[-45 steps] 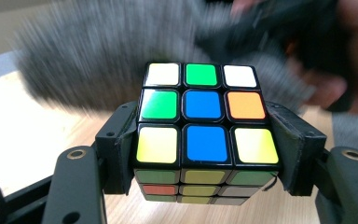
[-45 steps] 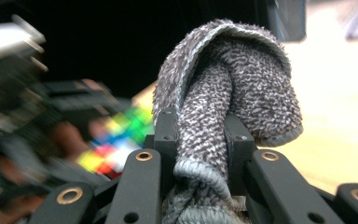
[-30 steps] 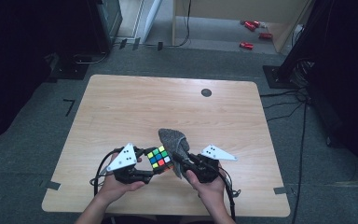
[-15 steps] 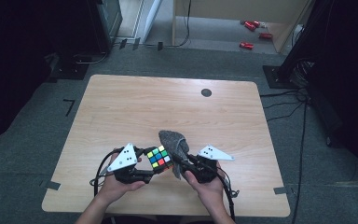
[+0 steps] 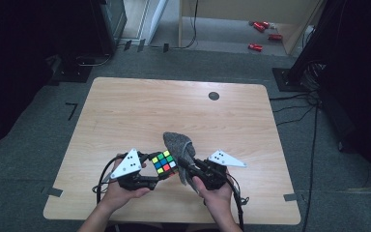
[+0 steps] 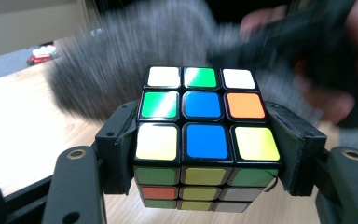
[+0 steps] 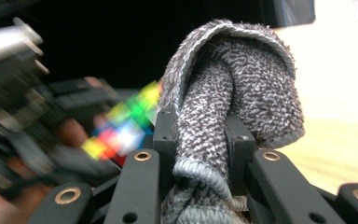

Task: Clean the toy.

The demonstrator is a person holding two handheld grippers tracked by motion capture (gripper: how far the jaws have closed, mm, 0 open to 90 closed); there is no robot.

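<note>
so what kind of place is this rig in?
Likely a lab or workshop recording bay: a bare light wooden table on grey carpet, loose black cables across the floor, and dark equipment stands at the sides.

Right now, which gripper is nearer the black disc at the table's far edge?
Right. The right gripper, shut on the grey cloth, sits more directly below the black disc. The left gripper, holding the puzzle cube, is farther to the left.

Table: light wood table [image 5: 125,111], rounded corners, on grey floor [image 5: 38,145].
On it: small dark round spot [image 5: 214,95] near the far edge, at about one o'clock.
</note>
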